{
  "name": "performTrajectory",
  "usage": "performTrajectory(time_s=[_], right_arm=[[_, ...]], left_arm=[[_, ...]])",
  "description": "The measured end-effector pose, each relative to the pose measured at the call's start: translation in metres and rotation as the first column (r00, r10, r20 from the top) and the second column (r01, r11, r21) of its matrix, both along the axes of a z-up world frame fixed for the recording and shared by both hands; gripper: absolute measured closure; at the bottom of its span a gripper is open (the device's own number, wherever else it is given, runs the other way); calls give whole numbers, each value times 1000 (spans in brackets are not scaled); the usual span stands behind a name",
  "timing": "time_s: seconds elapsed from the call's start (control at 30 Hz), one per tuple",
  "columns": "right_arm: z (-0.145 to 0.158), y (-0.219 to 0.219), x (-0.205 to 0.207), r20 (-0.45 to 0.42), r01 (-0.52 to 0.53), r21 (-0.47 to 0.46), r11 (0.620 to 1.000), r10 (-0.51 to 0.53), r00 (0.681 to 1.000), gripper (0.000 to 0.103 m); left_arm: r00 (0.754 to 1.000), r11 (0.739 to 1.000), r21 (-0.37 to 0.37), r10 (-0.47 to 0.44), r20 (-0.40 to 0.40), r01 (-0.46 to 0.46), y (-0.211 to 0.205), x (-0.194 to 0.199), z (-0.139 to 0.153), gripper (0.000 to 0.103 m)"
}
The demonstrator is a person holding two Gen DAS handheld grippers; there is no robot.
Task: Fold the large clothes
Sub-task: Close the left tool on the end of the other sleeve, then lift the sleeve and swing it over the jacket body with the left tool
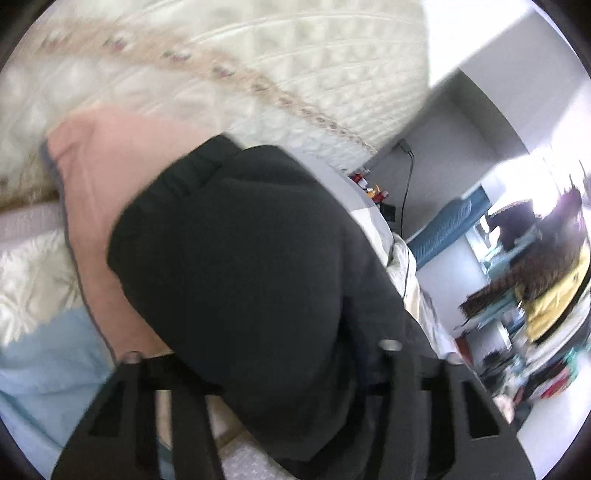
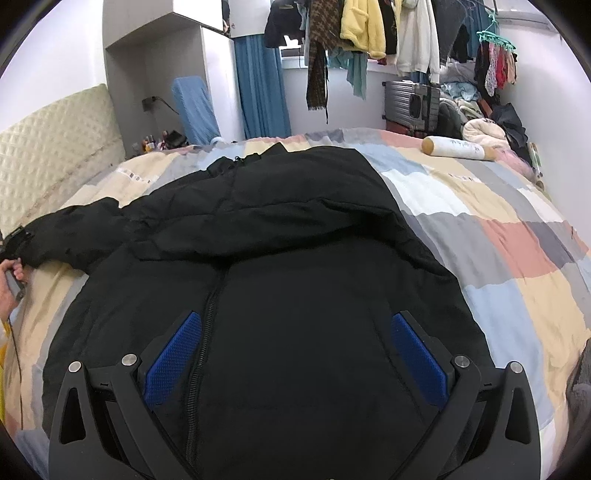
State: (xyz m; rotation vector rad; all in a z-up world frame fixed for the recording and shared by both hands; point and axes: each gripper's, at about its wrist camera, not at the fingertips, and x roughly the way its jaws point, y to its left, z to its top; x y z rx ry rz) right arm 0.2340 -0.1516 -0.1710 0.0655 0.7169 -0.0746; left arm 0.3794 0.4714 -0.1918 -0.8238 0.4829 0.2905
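Observation:
A large black padded jacket (image 2: 295, 236) lies front up on the patchwork bed cover (image 2: 498, 236), its zip running down the middle. One sleeve (image 2: 74, 232) stretches to the left edge, where the left gripper holds its cuff beside a hand. In the left wrist view the black sleeve (image 1: 240, 258) fills the centre and runs down between the fingers of my left gripper (image 1: 280, 369), which is shut on it. My right gripper (image 2: 295, 354) is open, its blue pads (image 2: 173, 354) spread just above the jacket's lower front, holding nothing.
A quilted cream headboard (image 2: 55, 147) stands at the left. A white bolster (image 2: 458, 147) lies at the bed's far right. Beyond are a grey suitcase (image 2: 410, 103), hanging clothes (image 2: 362, 29) and a clothes pile (image 2: 484, 122).

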Motion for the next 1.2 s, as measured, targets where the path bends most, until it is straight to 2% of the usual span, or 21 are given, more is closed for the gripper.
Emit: performTrajectory(time_s=[0.07, 0.13, 0.23, 0.43, 0.6, 0.83, 1.0, 1.2], right_arm=[[1, 2, -2, 1, -6, -5, 1000, 6, 1000, 0], [3, 4, -4, 5, -14, -6, 1000, 14, 1000, 0], [6, 6, -6, 18, -25, -12, 1000, 26, 1000, 0], [12, 6, -16, 35, -49, -11, 999, 49, 998, 0], [18, 3, -25, 57, -65, 4, 998, 65, 996, 0], [25, -8, -39, 89, -85, 35, 996, 81, 993, 0], [30, -16, -46, 115, -90, 47, 995, 84, 990, 0], [29, -29, -47, 123, -76, 35, 997, 71, 990, 0]], left_arm=[[1000, 999, 33, -15, -10, 15, -4, 1, 12, 77], [1000, 999, 50, -20, -18, 21, -5, 0, 21, 83], [999, 995, 94, -17, -27, 19, -9, -3, 41, 87], [999, 986, 167, -3, -38, 9, -24, -21, 77, 88], [999, 966, 256, -33, -22, 37, -52, -26, 118, 88], [996, 942, 328, -81, 24, 68, -95, -38, 172, 89], [991, 911, 400, -129, 47, 99, -138, -41, 203, 89], [972, 861, 481, -223, 69, 164, -208, -40, 238, 89]])
